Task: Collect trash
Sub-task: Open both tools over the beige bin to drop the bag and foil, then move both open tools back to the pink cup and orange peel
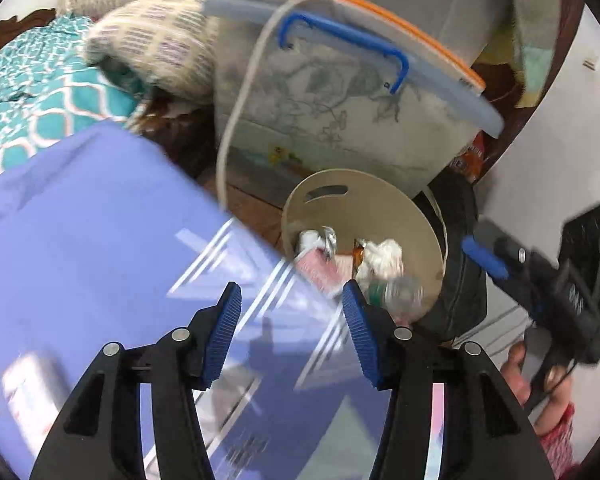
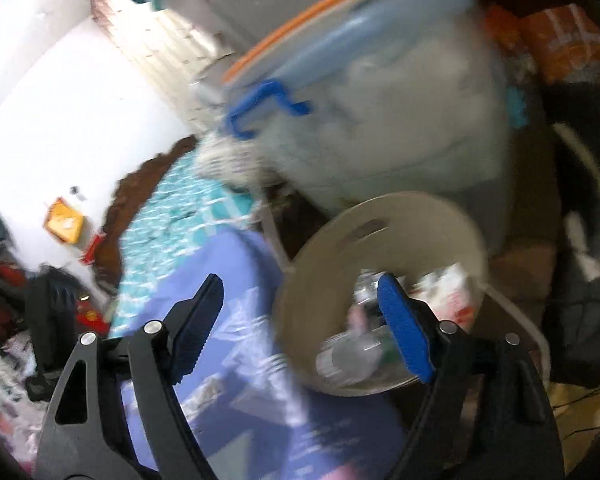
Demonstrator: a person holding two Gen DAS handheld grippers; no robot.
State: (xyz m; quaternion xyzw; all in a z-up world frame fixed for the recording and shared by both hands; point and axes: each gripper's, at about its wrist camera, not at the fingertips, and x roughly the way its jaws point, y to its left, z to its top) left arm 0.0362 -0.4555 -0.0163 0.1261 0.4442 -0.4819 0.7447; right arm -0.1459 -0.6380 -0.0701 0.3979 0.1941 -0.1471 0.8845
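A round beige bin [image 1: 380, 188] stands beside the bed, with crumpled white paper [image 1: 384, 256], a pink wrapper and a clear plastic bottle [image 1: 396, 292] lying inside. My left gripper [image 1: 292, 312] is open and empty, its left finger over the purple sheet and its right finger at the bin's near rim. In the right wrist view the bin [image 2: 328, 240] and the bottle [image 2: 348, 354] are blurred. My right gripper [image 2: 300, 304] stands open and empty, with its right finger over the bin's mouth. A blue finger [image 1: 484, 258] of that tool shows at the right of the left wrist view, held by a hand [image 1: 516, 372].
A clear storage box [image 1: 340, 120] with a blue handle and pale blue lid stands right behind the bin. The purple sheet [image 1: 100, 220], a teal patterned blanket [image 1: 40, 92] and a pillow [image 1: 152, 40] lie to the left. A black bag [image 1: 460, 248] sits right of the bin.
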